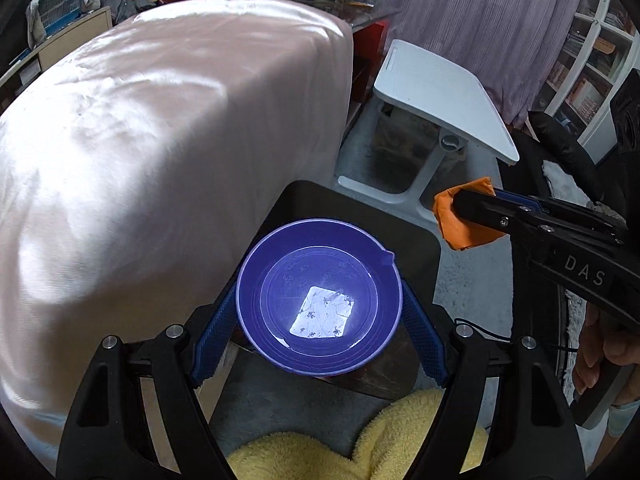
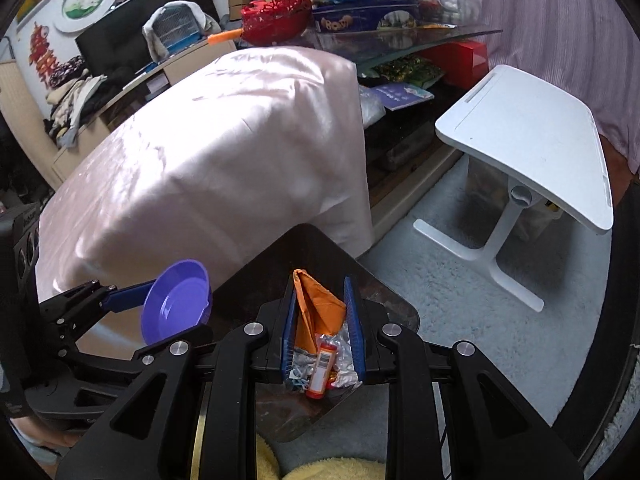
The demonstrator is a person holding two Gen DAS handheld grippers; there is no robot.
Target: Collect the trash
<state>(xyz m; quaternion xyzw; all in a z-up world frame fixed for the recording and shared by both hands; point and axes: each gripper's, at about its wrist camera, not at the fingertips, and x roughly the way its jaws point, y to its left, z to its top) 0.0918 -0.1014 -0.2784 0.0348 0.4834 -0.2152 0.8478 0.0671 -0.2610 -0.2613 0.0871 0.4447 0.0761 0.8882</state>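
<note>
My left gripper [image 1: 319, 300] is shut on a purple plastic bowl [image 1: 319, 300], holding it by its sides above a small dark table [image 1: 416, 240]; the bowl is empty, with a bright reflection in its bottom. In the right wrist view the bowl [image 2: 176, 306] hangs at the left, tilted. My right gripper [image 2: 322, 308] is shut on an orange wrapper [image 2: 316, 308], above the dark table [image 2: 320, 248]. From the left wrist view this wrapper [image 1: 460, 220] is to the right of the bowl and a little beyond its rim. More trash lies under it: a small red-capped tube [image 2: 322, 368] and crumpled clear wrappers [image 2: 300, 364].
A big bed or sofa under a pale pink sheet [image 1: 160, 140] fills the left. A white tilting side table [image 2: 528, 140] stands at the right on grey carpet [image 2: 460, 300]. A cluttered glass table [image 2: 380, 12] stands behind. Yellow fleece [image 1: 360, 440] lies below the grippers.
</note>
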